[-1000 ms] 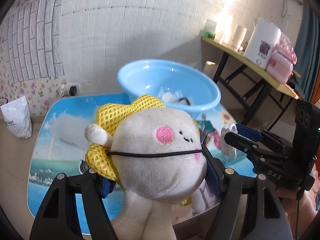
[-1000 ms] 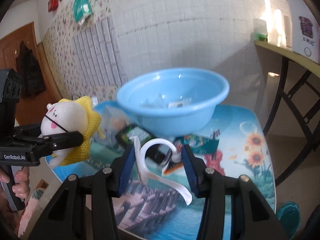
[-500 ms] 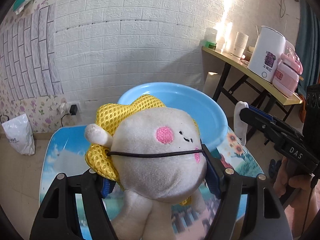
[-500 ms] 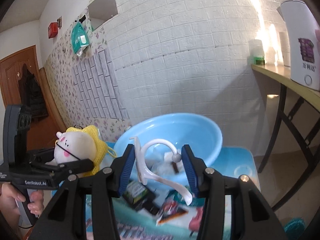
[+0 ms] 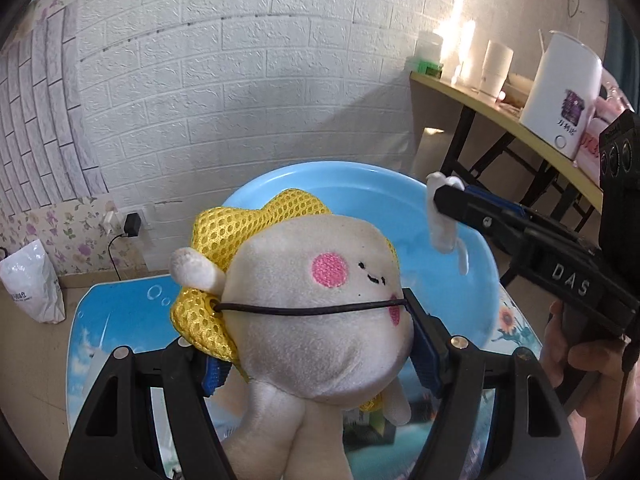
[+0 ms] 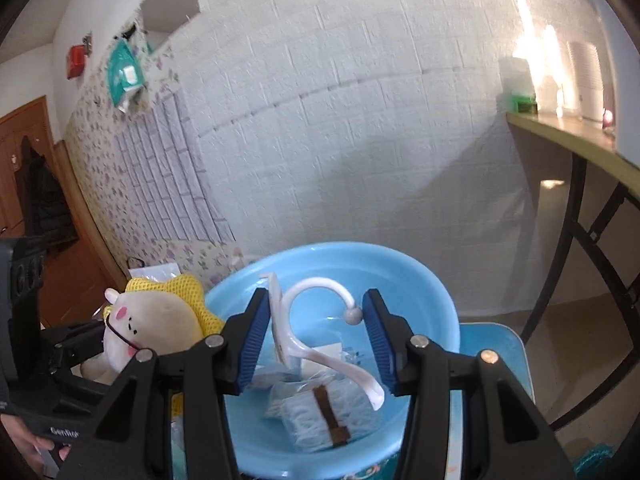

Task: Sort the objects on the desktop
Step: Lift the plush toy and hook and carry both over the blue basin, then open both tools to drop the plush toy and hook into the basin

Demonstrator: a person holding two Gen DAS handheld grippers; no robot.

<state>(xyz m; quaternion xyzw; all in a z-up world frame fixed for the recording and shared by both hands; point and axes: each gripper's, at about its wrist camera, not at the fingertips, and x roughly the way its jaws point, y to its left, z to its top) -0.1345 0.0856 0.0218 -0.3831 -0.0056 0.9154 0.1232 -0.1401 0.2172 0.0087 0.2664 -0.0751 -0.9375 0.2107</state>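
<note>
Both grippers grip cargo: right gripper (image 6: 314,338) clamps a white plastic hook (image 6: 320,332) directly over the blue basin (image 6: 432,280); left gripper (image 5: 316,344) squeezes a plush toy (image 5: 320,300) at the basin's near-left rim.

Both tools are matte black plastic, each splitting into two angular arms with triangular cut-outs and a round silver screw near each arm's top. Ribbed blue pads line the inner faces of the jaws. On the left gripper (image 5: 316,344) the screws sit at about 8 and 4 o'clock in its own camera's view. The right gripper (image 6: 316,340) carries raised "DAS" lettering along its side and a thin black cable hanging beside its handle. The left handle bears white "GenRo" print.
</note>
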